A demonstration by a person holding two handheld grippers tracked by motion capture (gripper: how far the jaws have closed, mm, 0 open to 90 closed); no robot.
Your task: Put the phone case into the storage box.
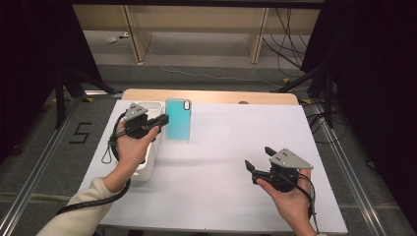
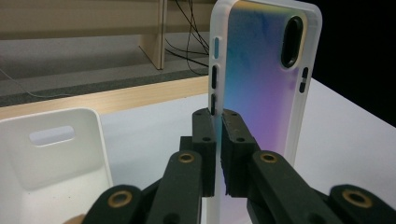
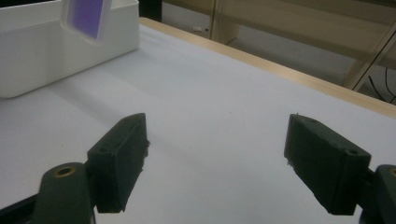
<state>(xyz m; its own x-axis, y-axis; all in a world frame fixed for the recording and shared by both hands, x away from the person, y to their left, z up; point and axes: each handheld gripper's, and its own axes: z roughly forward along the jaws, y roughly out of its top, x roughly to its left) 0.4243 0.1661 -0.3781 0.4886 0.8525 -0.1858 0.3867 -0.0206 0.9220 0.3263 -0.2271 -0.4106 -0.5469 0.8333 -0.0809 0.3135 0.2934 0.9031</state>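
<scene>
Left tongs (image 1: 164,119), gripped in the person's left hand (image 1: 132,146), are clamped on the side rim of a phone case (image 1: 178,119). In the left gripper view the two black jaws press together on the white edge of the case (image 2: 261,84), just below its row of button slots. That case stands upright with its back towards the camera, shimmering from teal to violet, and has an oval camera opening near its top corner. It is held up over the white table (image 1: 221,157), to the right of the hand that carries it. Beneath and to the left of these tongs sits a white plastic bin (image 1: 150,162), whose wall has a slotted handle hole (image 2: 51,134).

Well apart to the right, the right tongs (image 1: 259,158) are held in the person's right hand (image 1: 290,199), low over the near part of the table. Their jaws are spread wide, with bare tabletop between the two black pads (image 3: 119,161) and nothing in their grasp. From the right gripper view, the bin (image 3: 56,51) lies far ahead to the left, with the lower end of the case (image 3: 86,14) hanging in front of it.
</scene>
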